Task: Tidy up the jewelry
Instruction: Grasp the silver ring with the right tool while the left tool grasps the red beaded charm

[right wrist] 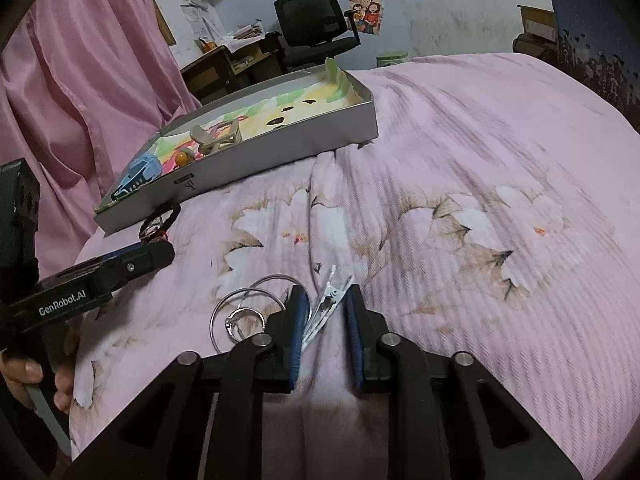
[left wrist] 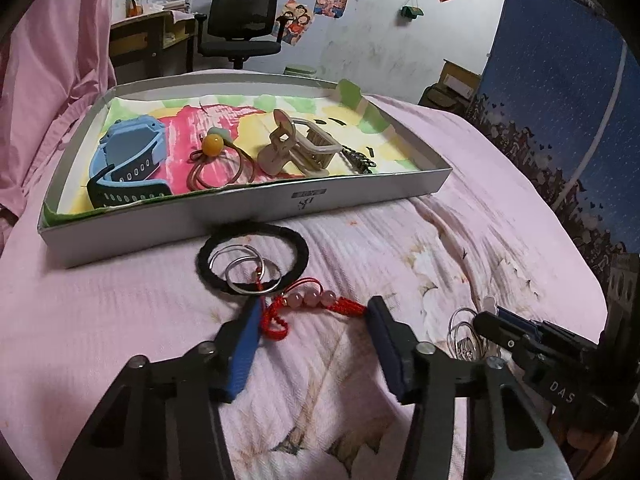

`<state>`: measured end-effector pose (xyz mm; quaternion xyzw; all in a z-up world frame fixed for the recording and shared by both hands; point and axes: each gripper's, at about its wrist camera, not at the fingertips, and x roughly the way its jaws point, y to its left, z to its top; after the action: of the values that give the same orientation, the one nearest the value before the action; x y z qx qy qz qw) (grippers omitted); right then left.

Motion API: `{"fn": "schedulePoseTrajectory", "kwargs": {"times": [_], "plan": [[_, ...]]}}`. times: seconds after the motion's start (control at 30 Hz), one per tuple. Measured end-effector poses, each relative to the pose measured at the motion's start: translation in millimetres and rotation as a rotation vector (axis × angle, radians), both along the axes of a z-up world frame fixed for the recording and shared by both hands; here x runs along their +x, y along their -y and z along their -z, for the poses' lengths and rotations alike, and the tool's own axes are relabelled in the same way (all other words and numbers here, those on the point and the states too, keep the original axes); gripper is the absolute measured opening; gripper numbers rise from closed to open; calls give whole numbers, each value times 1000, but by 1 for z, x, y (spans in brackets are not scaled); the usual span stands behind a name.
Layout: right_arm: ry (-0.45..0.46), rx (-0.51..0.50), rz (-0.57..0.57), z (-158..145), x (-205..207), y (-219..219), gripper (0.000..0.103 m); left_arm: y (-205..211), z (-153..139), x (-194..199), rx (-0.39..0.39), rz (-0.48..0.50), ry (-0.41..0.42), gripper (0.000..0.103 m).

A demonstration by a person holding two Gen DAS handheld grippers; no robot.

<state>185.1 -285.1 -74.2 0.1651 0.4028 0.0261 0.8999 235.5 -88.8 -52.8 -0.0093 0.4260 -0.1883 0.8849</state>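
While both tongs rest low over the pink floral bedspread (right wrist: 460, 152), each is released, with a clear gap between its blue pads.

Left tongs (left wrist: 314, 318): the jaws stand spread on either side of a red knotted cord with pink beads (left wrist: 308, 304), which lies on the bedspread. The left pad (left wrist: 244, 352) is at the cord's looped end; the right pad sits just beside the tassel end. Whether either pad touches the cord cannot be told. Just beyond the cord lies a black hair tie (left wrist: 252, 258), with two silver rings (left wrist: 246, 272) overlapping inside its circle.

Right tongs (right wrist: 326, 308): the jaws bracket a silver metal hair clip (right wrist: 326, 300), which lies tilted on the bedspread between the pads and close to the left one. Contact cannot be confirmed. Beside the left pad lie silver wire hoops (right wrist: 248, 312), touching one another.

Tray: a shallow grey box (left wrist: 256, 208) lined with a colourful printed sheet sits on the bed beyond the loose items. It holds, from left to right in the left wrist view, a blue watch (left wrist: 128, 160), a thin loop with an amber bead (left wrist: 214, 148), a beige claw clip (left wrist: 296, 148) and a dark chain (left wrist: 360, 160).

Background: a black office chair (left wrist: 240, 20) stands at a cluttered desk (left wrist: 152, 36).
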Motion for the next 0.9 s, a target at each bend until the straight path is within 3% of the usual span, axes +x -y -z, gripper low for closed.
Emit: {"fn": "schedulePoseTrajectory", "kwargs": {"times": [0.4,0.8,0.9], "plan": [[17,32,-5,2,-3,0,8,-9,4,-12,-57,-12,21,20],[89,87,41,-1,-16,10,8,-15,5,-18,-97,-24,57,11],[125,84,54,-5,-20,11,8,-17,6,-24,-103,-18,71,5]]}}
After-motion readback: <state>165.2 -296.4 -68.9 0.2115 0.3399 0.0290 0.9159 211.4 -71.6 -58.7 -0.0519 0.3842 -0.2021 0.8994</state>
